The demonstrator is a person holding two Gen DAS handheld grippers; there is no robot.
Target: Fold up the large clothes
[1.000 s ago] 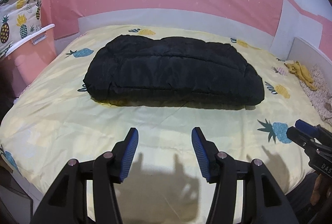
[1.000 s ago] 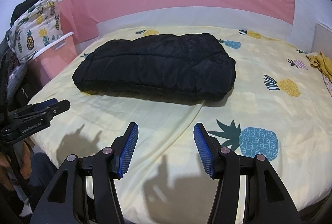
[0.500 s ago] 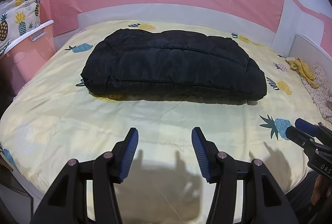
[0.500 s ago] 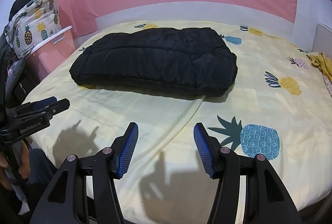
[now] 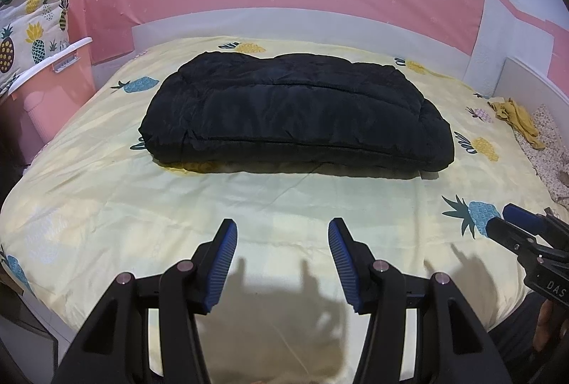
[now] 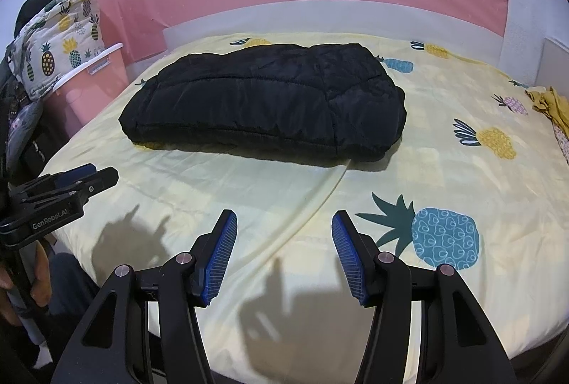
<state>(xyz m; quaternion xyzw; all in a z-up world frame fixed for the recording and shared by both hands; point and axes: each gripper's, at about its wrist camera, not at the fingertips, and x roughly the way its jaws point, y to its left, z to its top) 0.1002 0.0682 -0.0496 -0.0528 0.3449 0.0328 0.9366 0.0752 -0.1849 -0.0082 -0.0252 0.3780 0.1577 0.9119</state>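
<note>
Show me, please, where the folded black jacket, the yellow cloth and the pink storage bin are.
black jacket (image 5: 291, 113), left wrist view, middle of its top surface.
yellow cloth (image 5: 517, 117), left wrist view, centre of the crumpled heap.
pink storage bin (image 6: 99, 78), right wrist view, its front wall.

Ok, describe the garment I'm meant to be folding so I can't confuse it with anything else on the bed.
Start from the bed with the yellow pineapple-print sheet. In its middle lies the black puffy jacket, already folded into a thick rectangular bundle. The only other cloth on the bed is a small crumpled mustard-yellow cloth at the right edge.
</note>
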